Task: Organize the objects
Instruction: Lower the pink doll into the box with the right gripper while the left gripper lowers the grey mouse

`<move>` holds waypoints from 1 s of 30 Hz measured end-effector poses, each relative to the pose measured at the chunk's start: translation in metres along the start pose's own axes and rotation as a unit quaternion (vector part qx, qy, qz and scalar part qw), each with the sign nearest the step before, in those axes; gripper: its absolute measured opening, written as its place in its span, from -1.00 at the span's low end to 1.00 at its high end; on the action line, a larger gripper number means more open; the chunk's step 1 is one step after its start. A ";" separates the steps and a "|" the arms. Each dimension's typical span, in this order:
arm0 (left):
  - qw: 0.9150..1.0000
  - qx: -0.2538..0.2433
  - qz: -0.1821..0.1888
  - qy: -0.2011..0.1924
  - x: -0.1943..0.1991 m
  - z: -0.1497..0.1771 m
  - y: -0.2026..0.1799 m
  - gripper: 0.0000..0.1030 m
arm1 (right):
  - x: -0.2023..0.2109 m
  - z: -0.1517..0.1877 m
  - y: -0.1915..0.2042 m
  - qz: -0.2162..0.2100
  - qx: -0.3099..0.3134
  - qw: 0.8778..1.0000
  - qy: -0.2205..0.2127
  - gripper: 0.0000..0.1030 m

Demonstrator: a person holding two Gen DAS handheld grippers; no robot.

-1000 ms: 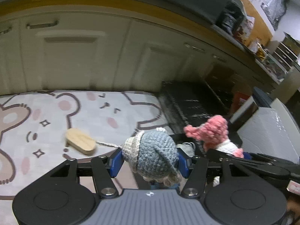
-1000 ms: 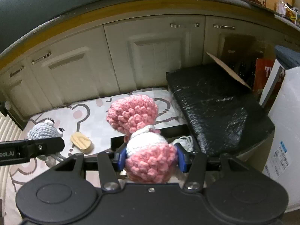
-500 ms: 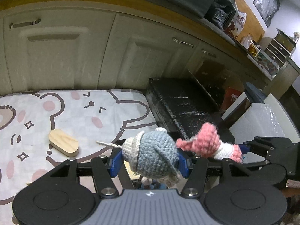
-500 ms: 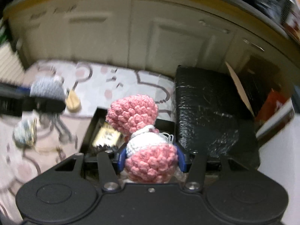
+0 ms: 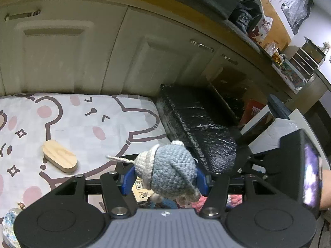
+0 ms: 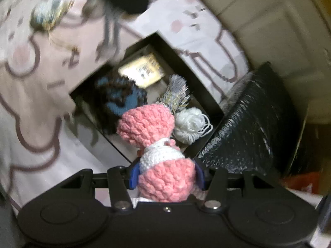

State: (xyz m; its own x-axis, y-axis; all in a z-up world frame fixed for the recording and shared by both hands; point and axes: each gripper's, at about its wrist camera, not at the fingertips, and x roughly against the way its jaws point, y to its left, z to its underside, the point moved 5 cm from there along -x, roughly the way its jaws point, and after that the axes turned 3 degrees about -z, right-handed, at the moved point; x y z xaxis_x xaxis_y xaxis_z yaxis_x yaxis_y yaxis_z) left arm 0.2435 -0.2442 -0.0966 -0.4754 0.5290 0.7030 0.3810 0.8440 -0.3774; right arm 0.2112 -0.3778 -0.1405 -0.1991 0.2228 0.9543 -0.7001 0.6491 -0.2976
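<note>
We see both tongs gripping crochet toys — left tongs (image 5: pixel 164 180) a grey-blue doll (image 5: pixel 168 171), right tongs (image 6: pixel 166 175) a pink doll (image 6: pixel 163 157) above the black box (image 6: pixel 209 101).

- The right gripper (image 6: pixel 166 177) has rolled and tipped downward, bringing the pink crochet doll (image 6: pixel 163 159) over the open black box (image 6: pixel 198 86).
- The left gripper (image 5: pixel 164 180), with the blue-grey crochet doll (image 5: pixel 169 173), has drifted toward the box.

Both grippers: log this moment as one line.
left gripper: shut on grey crochet toy | right gripper: shut on pink crochet toy, over black box
</note>
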 end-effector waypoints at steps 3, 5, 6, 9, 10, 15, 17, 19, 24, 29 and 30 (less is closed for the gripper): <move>1.000 0.003 -0.002 0.002 -0.005 -0.001 0.005 0.15 | -0.015 -0.005 0.002 0.010 0.046 0.998 0.034 0.03; 1.000 0.005 -0.003 0.004 -0.008 -0.002 0.009 0.15 | -0.023 -0.010 0.003 0.009 0.064 0.997 0.041 0.03; 1.000 0.006 -0.003 0.005 -0.010 -0.002 0.011 0.15 | -0.026 -0.013 0.002 0.003 0.067 0.997 0.037 0.03; 1.000 0.009 -0.001 0.010 -0.015 -0.003 0.015 0.15 | -0.030 -0.024 0.004 -0.019 0.063 0.998 0.010 0.03; 1.000 0.010 -0.002 0.012 -0.017 -0.003 0.017 0.15 | -0.032 -0.028 0.006 -0.026 0.060 0.998 0.001 0.03; 1.000 0.006 -0.006 0.020 -0.024 -0.002 0.023 0.15 | -0.043 -0.028 0.003 -0.033 0.042 0.998 -0.017 0.07; 1.000 0.005 -0.005 0.023 -0.027 -0.001 0.024 0.15 | -0.041 -0.024 -0.001 -0.038 0.016 0.999 -0.032 0.35; 1.000 0.004 -0.002 0.025 -0.030 0.000 0.025 0.15 | -0.034 -0.020 -0.007 -0.050 -0.016 0.997 -0.057 0.49; 1.000 0.011 0.017 0.015 -0.035 -0.002 0.024 0.15 | -0.011 -0.012 -0.023 -0.097 -0.103 0.982 -0.124 0.40; 0.998 0.029 0.048 -0.009 -0.040 -0.009 0.020 0.15 | -0.011 -0.005 -0.042 -0.117 -0.202 0.959 -0.158 -0.34; 0.998 0.030 0.052 -0.011 -0.042 -0.009 0.019 0.15 | -0.014 -0.004 -0.043 -0.119 -0.215 0.956 -0.161 -0.38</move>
State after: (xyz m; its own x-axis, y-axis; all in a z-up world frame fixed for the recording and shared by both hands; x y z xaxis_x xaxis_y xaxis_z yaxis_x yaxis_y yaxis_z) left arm 0.2781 -0.2507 -0.1278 -0.4535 0.6160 0.6441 0.3816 0.7873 -0.4843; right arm 0.2467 -0.4060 -0.1408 -0.3193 -0.1588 0.9343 -0.4189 0.9079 0.0111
